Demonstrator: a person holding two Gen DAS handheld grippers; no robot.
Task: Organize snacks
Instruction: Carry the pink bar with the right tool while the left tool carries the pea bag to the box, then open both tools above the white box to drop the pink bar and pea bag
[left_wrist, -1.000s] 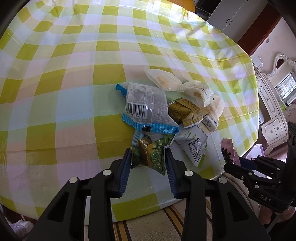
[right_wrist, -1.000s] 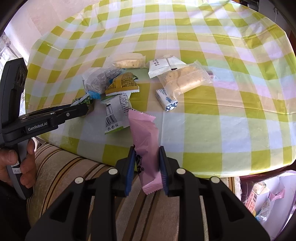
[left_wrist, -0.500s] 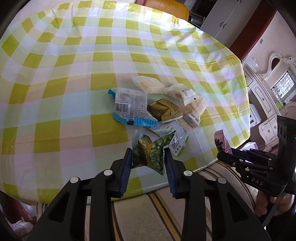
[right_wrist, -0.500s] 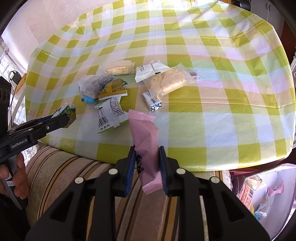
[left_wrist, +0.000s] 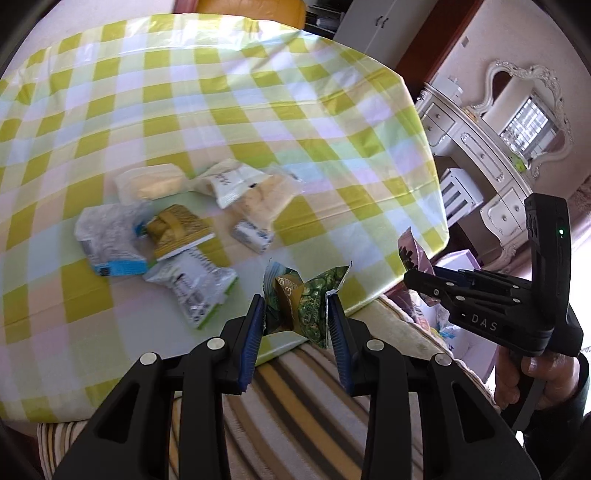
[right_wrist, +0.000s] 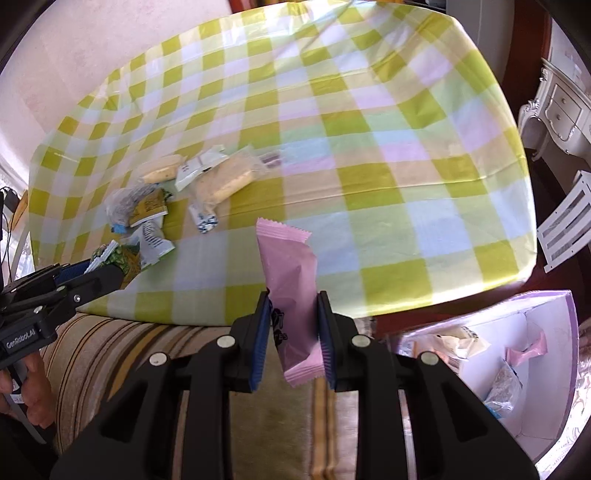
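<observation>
While a second ago the green snack packet (left_wrist: 301, 304) hung over the checked tablecloth (left_wrist: 221, 122) close to the pile, it now sits past the near table edge, above the striped cushion (left_wrist: 295, 413), clamped between the blue pads of the left gripper (left_wrist: 297, 325). The pink snack bar (right_wrist: 291, 291) has likewise been carried off the cloth; the right gripper (right_wrist: 291, 338) grips it low down, upright, its top crimp leaning toward the table. Both pieces have therefore left the pile, and judging by the task they are bound for the lilac box (right_wrist: 543, 314) at lower right in the right wrist view, which already holds several wrapped items. That box has swung further into sight than before.

Seven or so packets remain on the cloth in a loose cluster, among them a gold wrapper (left_wrist: 177, 232) and a clear bag of biscuits (right_wrist: 225, 181); the sorting is judged well short of complete.

Both grippers point steeply downward, side by side, the left trailing the right. Each handle is held in a bare hand (left_wrist: 543, 380).
</observation>
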